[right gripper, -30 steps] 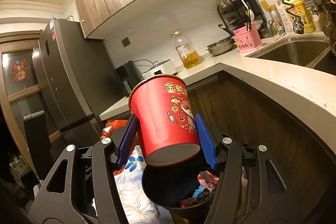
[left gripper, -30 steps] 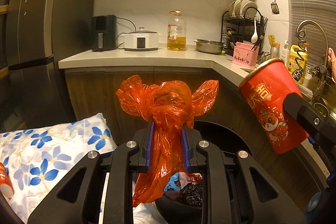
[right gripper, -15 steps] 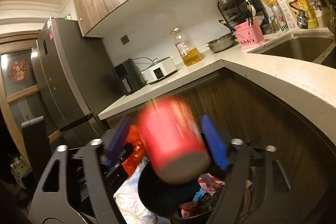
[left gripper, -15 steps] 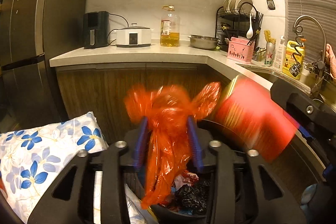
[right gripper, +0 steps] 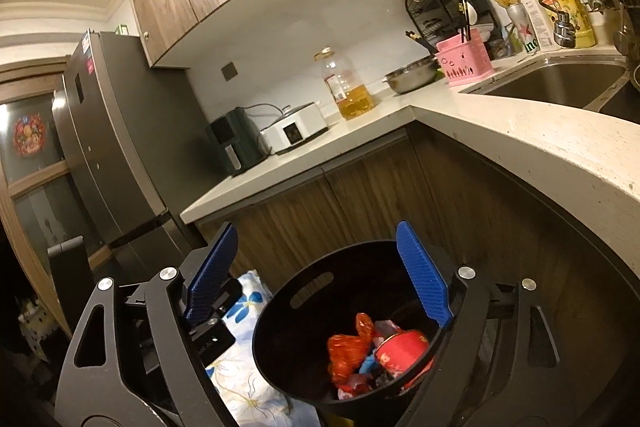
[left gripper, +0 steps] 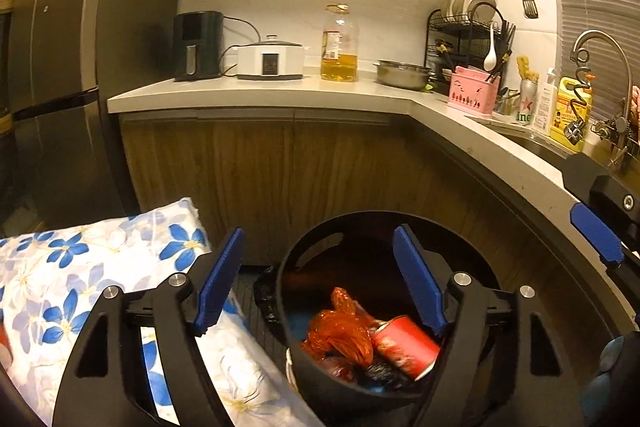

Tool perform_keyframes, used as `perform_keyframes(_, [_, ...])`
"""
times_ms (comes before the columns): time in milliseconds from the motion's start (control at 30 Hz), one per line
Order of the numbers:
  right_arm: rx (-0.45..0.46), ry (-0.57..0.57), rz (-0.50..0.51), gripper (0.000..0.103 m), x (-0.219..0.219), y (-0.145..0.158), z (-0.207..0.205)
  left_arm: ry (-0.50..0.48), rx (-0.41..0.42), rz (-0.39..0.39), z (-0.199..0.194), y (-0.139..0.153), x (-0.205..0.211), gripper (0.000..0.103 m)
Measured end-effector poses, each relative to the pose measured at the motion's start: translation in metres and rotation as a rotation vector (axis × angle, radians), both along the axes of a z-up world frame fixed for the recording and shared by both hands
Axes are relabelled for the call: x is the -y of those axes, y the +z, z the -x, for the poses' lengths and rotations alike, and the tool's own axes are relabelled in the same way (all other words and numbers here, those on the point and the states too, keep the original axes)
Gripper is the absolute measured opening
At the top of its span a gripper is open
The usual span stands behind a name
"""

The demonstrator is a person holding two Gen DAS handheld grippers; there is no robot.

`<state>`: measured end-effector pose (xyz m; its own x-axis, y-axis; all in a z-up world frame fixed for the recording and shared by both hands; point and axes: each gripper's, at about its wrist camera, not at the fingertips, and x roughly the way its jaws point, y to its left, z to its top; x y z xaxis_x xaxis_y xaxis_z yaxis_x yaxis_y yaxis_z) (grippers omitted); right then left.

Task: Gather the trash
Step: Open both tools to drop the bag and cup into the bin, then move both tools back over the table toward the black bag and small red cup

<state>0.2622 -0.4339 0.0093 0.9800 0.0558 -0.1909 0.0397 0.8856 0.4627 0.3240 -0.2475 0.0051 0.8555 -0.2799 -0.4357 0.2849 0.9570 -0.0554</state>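
Black matt plastic bin [left gripper: 320, 247], holding a crinkled glossy red plastic bag [left gripper: 340, 331] and a red printed paper cup [left gripper: 404, 345]. Each tool: black matt plastic frame with ribbed blue pads [right gripper: 424, 279] (rubbery in look). Bench [right gripper: 520, 131]: pale speckled stone, smooth; wood-grain cabinet fronts [left gripper: 260, 187] below. Steel sink [right gripper: 560, 87], brushed. Floral cloth [left gripper: 80, 267], soft and matt.

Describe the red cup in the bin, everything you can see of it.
The red cup looks like paper, with a gold rim and a printed cartoon design that is too blurred to read. It lies on its side in the black bin, on top of the other rubbish, its side against the orange bag. From the right wrist view its side faces up. Neither gripper touches it; both are open above the bin.
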Motion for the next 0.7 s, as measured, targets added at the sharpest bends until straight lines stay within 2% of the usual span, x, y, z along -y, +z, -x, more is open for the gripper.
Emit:
perform_keyframes(200, [-0.019,0.018,0.032,0.086,-0.013,-0.002,0.01,0.087,-0.024,-0.004,0.013,-0.001,-0.024,0.087])
perform_keyframes(433, [-0.029,0.021,0.072,0.087,-0.033,-0.001,0.03,0.174,-0.053,-0.018,0.035,-0.001,-0.056,0.092])
perform_keyframes(700, [-0.029,0.027,0.102,0.087,-0.061,-0.004,0.059,0.229,-0.033,-0.028,0.074,0.002,-0.089,0.094])
